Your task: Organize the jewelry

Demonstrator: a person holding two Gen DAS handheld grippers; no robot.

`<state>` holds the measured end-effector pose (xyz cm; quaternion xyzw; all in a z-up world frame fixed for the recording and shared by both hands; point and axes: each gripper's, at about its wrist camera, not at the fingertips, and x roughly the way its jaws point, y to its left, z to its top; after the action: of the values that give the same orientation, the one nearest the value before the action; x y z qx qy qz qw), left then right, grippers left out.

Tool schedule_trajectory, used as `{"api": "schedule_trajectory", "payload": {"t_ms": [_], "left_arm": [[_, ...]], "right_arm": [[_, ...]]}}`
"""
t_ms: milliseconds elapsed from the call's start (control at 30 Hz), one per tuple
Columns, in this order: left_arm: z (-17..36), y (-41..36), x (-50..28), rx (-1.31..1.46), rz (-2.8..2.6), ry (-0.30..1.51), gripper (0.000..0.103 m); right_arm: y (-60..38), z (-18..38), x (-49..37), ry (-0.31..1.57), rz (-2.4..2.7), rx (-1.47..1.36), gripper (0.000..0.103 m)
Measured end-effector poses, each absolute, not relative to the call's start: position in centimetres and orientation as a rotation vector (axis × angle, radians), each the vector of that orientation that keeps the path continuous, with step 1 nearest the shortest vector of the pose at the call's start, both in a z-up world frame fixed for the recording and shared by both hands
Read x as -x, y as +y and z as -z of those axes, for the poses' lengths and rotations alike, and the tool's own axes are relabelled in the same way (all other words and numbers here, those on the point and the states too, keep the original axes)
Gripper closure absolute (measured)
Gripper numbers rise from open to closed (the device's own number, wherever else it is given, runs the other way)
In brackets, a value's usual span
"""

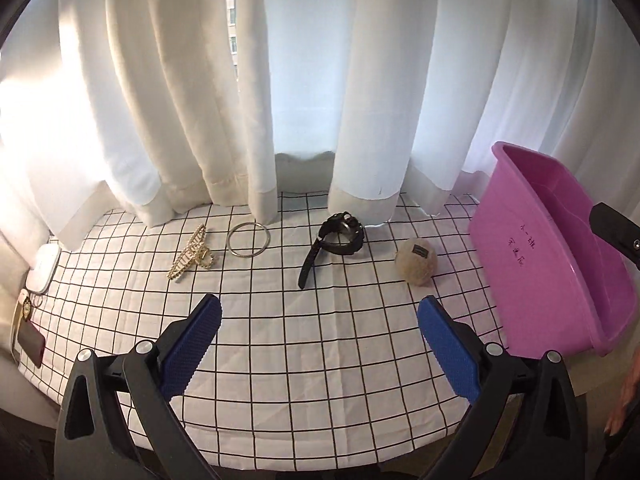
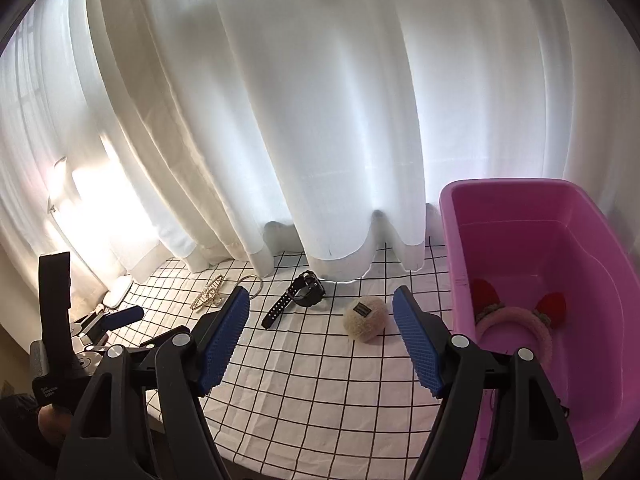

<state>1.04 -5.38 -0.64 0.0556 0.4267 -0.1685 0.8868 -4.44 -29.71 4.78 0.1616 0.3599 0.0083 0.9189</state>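
On the checked cloth lie a gold hair claw (image 1: 191, 253), a metal bangle (image 1: 248, 239), a black watch (image 1: 335, 242) and a beige fuzzy ball (image 1: 416, 260). They also show in the right wrist view: hair claw (image 2: 208, 298), bangle (image 2: 256, 280), watch (image 2: 298, 295), ball (image 2: 366, 318). A pink tub (image 1: 552, 256) stands at the right; in it lies a pink headband with red ears (image 2: 520, 316). My left gripper (image 1: 320, 340) is open and empty, short of the watch. My right gripper (image 2: 320, 336) is open and empty, near the ball.
White curtains (image 1: 280, 100) hang down onto the table's far edge. A white box (image 1: 44, 266) and a dark red case (image 1: 30, 346) lie at the far left. The left gripper's body (image 2: 80, 336) shows at the left of the right wrist view.
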Motion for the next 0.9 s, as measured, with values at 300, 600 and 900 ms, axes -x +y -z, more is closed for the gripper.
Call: {"api": "schedule_trajectory", "payload": {"t_ms": [300,600,900], "left_arm": [[5.2,2.3,-3.2,-0.015,0.263,1.006,0.006],[7.2,4.4,-5.9,0.017,0.248,1.055,0.006],[7.6,5.2,-8.4,0.009,0.248,1.054,0.006]], "right_arm": [[-23.7,-0.6,1.1,0.907,-0.061,-0.337,0.032],[-22.1,1.9,-0.4,0.993,-0.001,-0.363,0.032],[-22.0,3.3,-1.4,1.029,0.052,-0.393,0.032]]}}
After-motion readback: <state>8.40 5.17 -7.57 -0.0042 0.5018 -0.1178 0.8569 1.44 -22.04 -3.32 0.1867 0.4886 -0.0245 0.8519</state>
